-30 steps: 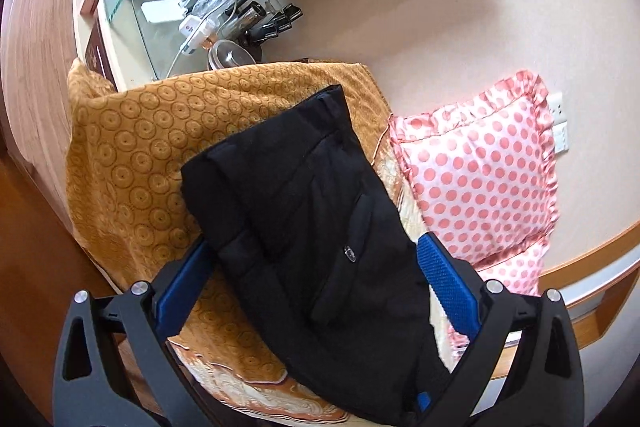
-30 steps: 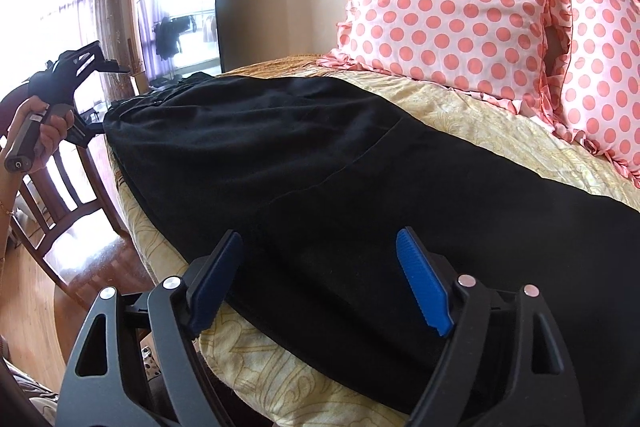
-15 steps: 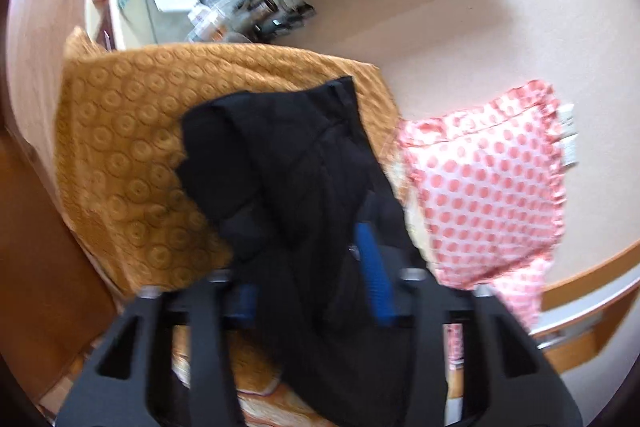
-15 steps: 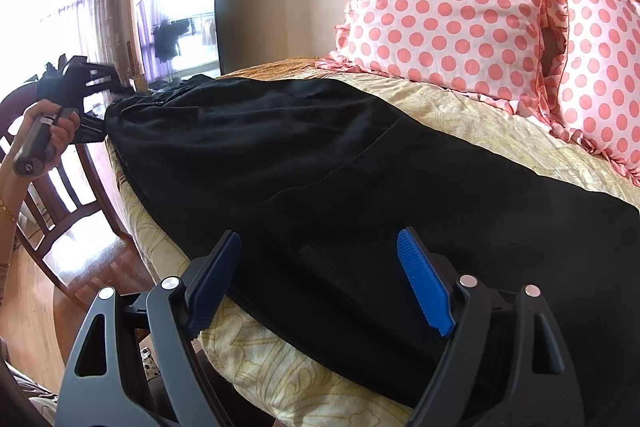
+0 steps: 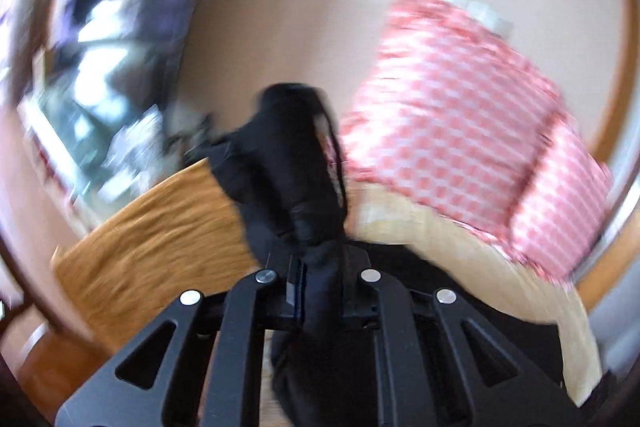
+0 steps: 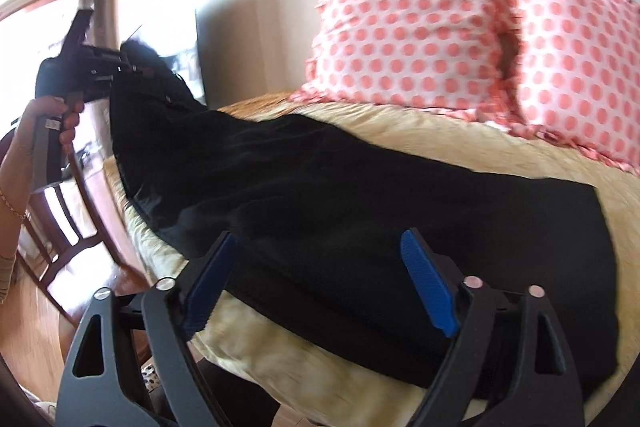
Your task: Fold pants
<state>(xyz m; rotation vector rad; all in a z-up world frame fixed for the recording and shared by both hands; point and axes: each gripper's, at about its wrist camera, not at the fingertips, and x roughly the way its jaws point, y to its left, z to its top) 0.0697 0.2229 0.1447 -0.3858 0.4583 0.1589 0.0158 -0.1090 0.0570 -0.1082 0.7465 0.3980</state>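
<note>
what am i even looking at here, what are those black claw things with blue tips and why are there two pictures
There is no robot here: a person holds a hand-held clamp tool in each hand, and each tool has a wide-angle camera looking along its two fingers. One picture is from the left gripper, which is shut on the black pants and lifts one end off the bed. The other is from the right gripper, open and holding nothing, above the pants' near edge. Pink dotted pillows lie at the head of the bed.
</note>
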